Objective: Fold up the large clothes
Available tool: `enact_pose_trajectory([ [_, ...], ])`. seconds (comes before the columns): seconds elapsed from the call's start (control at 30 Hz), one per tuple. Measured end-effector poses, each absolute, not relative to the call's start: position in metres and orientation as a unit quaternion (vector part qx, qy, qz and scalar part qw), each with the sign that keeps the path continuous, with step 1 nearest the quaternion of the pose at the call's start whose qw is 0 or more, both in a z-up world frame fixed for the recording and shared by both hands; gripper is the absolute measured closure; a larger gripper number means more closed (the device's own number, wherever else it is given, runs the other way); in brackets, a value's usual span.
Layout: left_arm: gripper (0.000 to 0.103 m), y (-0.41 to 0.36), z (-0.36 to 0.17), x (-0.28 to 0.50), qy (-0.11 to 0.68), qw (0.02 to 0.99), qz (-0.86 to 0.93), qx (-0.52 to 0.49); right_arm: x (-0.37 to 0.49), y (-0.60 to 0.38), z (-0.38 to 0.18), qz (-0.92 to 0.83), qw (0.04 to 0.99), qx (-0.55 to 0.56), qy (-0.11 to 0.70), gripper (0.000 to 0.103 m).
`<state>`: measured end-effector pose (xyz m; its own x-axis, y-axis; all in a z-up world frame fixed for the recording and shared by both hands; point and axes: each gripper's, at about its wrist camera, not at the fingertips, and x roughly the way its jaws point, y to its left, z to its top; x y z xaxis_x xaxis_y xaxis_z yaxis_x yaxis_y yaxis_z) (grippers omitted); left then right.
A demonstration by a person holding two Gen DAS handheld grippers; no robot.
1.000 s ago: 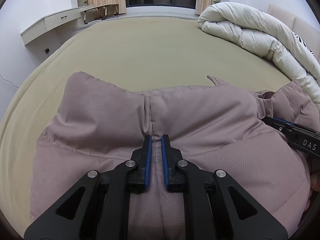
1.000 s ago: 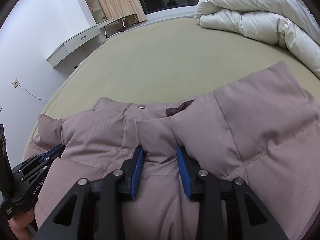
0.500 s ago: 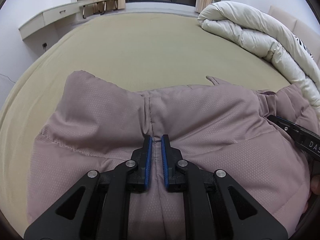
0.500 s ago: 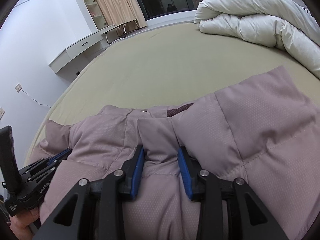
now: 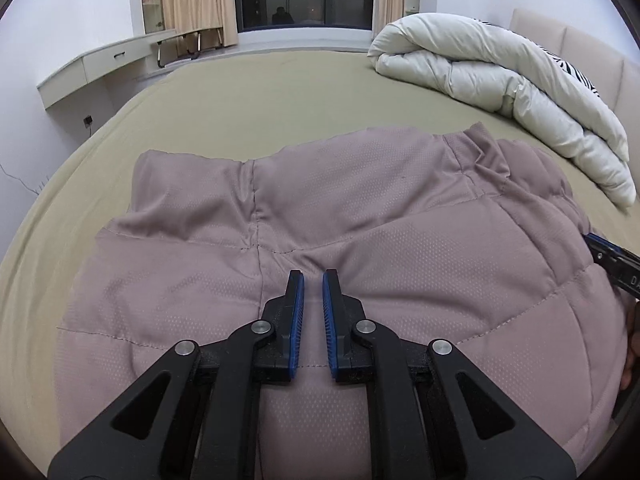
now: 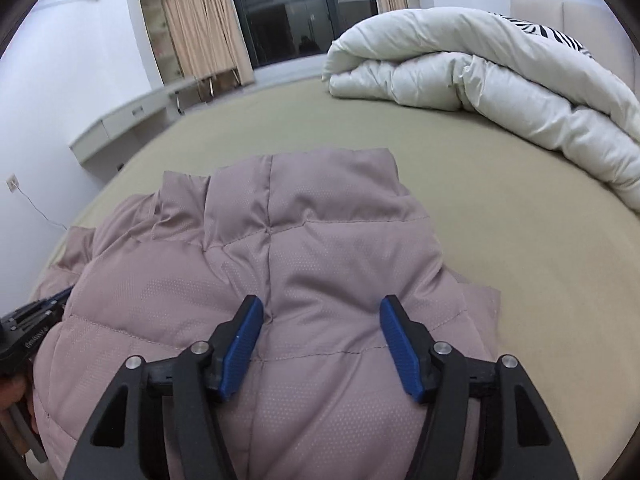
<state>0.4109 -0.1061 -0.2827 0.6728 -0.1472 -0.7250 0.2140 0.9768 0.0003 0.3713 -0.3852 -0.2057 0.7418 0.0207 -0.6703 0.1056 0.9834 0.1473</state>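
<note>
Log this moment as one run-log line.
stage: folding | left gripper: shut on puffer jacket | right gripper: jaws opening, jacket fabric between them, pads clear | jacket on bed

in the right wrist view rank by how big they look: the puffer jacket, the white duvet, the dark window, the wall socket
1. puffer jacket, though nearness to the camera inflates it
2. white duvet
3. dark window
4. wall socket

The bed sheet [image 5: 260,92] lies bare beyond the puffy jacket [image 5: 400,208] as far as the window end, and bare on the jacket's left. On the right, a rolled white duvet [image 6: 500,80] blocks the bed's far side, with a strip of bare sheet between it and the jacket.
</note>
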Motion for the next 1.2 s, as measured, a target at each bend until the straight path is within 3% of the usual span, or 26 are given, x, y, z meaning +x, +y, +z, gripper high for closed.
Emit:
enact_pose_trajectory([
  [0.23,0.094,-0.109,-0.301,0.430,0.392,0.912,-0.121,0.017,0.378,-0.407,-0.222,0.011,0.925,0.162,0.343,0.037],
  [0.37,0.094,-0.105,-0.298,0.437,0.408,0.904,-0.127,0.004,0.383,-0.400,-0.218,-0.003,0.924,0.146,0.354,0.037],
  [0.5,0.093,-0.075,-0.260,0.417,0.420,0.899,-0.122,-0.030,0.375,-0.372,-0.182,-0.060,0.916,0.097,0.385,0.034],
  [0.6,0.093,-0.054,-0.236,0.398,0.388,0.917,-0.089,-0.013,0.356,-0.332,-0.135,-0.003,0.934,0.102,0.342,0.034],
  [0.67,0.093,-0.043,-0.236,0.396,0.395,0.916,-0.074,-0.019,0.351,-0.287,-0.117,0.038,0.943,0.051,0.327,0.025],
  [0.73,0.093,-0.039,-0.258,0.406,0.428,0.902,-0.059,-0.006,0.359,-0.253,-0.125,0.062,0.934,0.010,0.352,0.023],
  [0.83,0.093,-0.032,-0.278,0.398,0.408,0.911,-0.062,0.024,0.375,-0.236,-0.179,0.042,0.909,-0.025,0.415,0.020],
  [1.0,0.094,-0.026,-0.288,0.398,0.411,0.909,-0.072,0.008,0.373,-0.237,-0.196,0.046,0.920,-0.036,0.388,0.020],
  [1.07,0.094,-0.023,-0.283,0.398,0.421,0.904,-0.075,0.002,0.376,-0.237,-0.185,0.043,0.911,-0.032,0.409,0.021],
  [1.1,0.093,-0.022,-0.279,0.396,0.425,0.902,-0.075,0.002,0.372,-0.241,-0.176,0.039,0.910,-0.023,0.412,0.027],
  [1.2,0.093,-0.018,-0.272,0.384,0.417,0.906,-0.075,0.005,0.349,-0.260,-0.147,0.020,0.931,-0.010,0.365,0.031],
])
